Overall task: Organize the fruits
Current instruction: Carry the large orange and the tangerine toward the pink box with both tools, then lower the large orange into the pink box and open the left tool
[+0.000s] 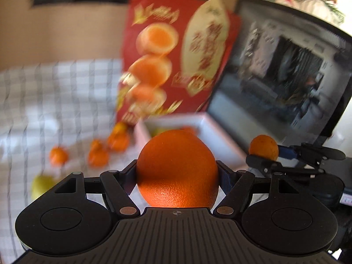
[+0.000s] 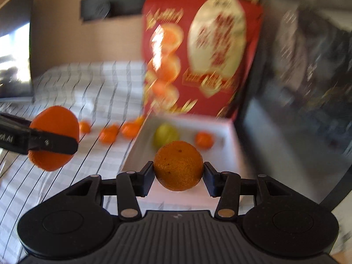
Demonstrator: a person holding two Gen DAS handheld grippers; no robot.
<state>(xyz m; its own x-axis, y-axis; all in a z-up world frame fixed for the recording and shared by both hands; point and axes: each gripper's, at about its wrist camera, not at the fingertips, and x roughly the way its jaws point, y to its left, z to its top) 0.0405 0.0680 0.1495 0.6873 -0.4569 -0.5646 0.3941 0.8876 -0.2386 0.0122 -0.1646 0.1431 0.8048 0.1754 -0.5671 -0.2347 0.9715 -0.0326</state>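
Observation:
My left gripper [image 1: 177, 169] is shut on a large orange [image 1: 177, 167], held above the checked cloth in front of a white box [image 1: 211, 129]. It also shows in the right wrist view [image 2: 55, 138] at the left. My right gripper [image 2: 178, 171] is shut on a smaller, speckled orange [image 2: 178, 166], held over the near edge of the white box [image 2: 228, 136]. That small orange also shows in the left wrist view [image 1: 264, 147] at the right. Inside the box lie a green-yellow fruit [image 2: 165, 135] and a small orange fruit [image 2: 204, 140].
Several small oranges [image 1: 98, 157] and a yellow-green fruit [image 1: 41, 184] lie on the checked cloth [image 1: 44, 101] left of the box. A red printed carton [image 1: 176, 50] stands behind the box. A dark monitor [image 1: 283, 83] stands to the right.

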